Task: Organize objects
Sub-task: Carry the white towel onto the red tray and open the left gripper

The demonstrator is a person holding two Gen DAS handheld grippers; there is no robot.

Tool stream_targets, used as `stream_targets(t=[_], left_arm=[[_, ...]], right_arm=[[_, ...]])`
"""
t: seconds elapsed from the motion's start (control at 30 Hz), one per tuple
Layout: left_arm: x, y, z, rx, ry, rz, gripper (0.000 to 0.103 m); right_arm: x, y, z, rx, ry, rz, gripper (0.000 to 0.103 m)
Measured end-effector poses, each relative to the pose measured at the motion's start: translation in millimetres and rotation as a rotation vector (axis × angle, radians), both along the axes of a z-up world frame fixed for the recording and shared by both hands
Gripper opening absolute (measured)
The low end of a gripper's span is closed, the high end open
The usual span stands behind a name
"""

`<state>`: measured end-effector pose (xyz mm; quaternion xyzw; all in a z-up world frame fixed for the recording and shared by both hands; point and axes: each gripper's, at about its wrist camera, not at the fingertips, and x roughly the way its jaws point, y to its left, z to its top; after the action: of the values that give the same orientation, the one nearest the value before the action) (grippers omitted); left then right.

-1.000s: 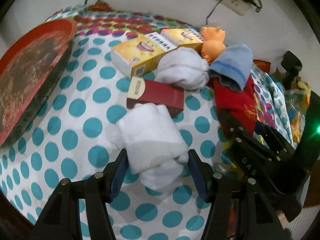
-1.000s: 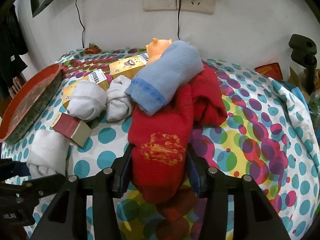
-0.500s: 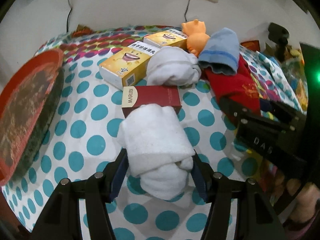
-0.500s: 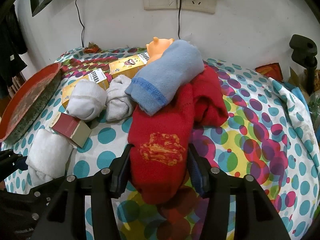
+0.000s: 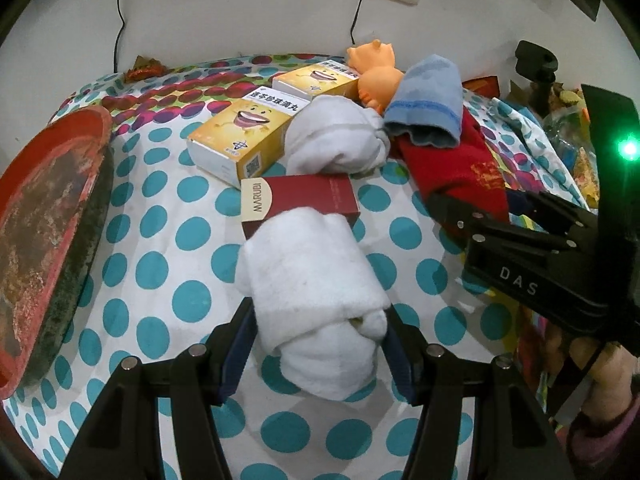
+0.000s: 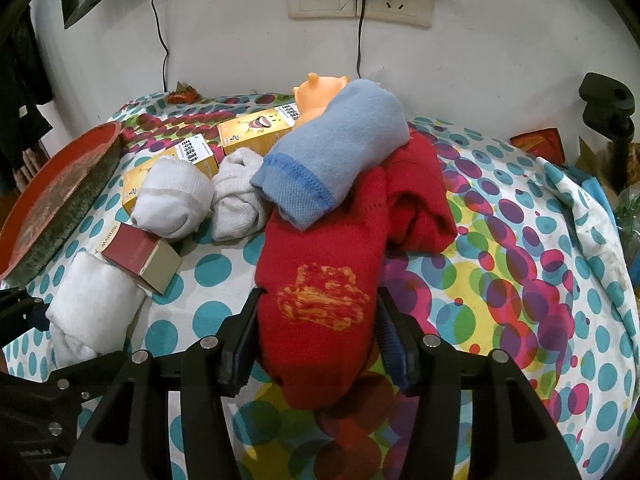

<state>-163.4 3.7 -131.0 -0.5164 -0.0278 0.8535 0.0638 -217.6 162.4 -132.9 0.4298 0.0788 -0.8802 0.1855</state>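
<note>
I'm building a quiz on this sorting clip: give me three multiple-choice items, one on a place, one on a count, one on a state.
1. Where does the blue sock lie?
A on the red sock
B in the tray
C under a box

2. How many yellow boxes are there?
A one
B two
C four

3. What does the left gripper hold between its fingers?
A nothing
B the dark red box
C the white rolled cloth

Key:
A, it rests across the red sock.
B, one yellow box and another behind it.
C, the white rolled cloth fills the jaws.
</note>
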Motion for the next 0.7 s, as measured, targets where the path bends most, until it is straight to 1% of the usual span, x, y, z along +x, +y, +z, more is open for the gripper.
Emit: stream_targets(t=[0.03,0.07,0.1,0.17,0.27,0.37,0.5,0.7], left_arm=[[1,-1,0,-0.003,0.000,-0.008,0.060],[2,-1,0,-0.013,0.000,-0.012,0.054],[3,0,0,-0.028,0.002,-0.017,0.050],[6,-1,1,-0.037,0.008,-0.031,0.045],[8,-4,2,-0.039,0.006,-0.033,0.044],[12,-7,5,-0.080,0.020,-0.032,0.044],[20,-13,15,-0.101,0.046,-0.035,0.044],[28,-31,31,-0.101,0.061,-0.024,0.044]], right_arm=[[0,0,0,0.001,0.000,-0.001,0.051],[0,0,0,0.001,0.000,0.000,0.051],[0,0,0,0.000,0.000,0.000,0.051],[0,-1,0,0.000,0.000,0.000,0.051],[0,-1,0,-0.002,-0.001,-0.001,0.051],[0,-1,0,0.002,0.000,-0.002,0.051],[0,-1,0,0.000,-0.001,-0.003,0.051],[0,-1,0,0.005,0.001,-0.004,0.051]])
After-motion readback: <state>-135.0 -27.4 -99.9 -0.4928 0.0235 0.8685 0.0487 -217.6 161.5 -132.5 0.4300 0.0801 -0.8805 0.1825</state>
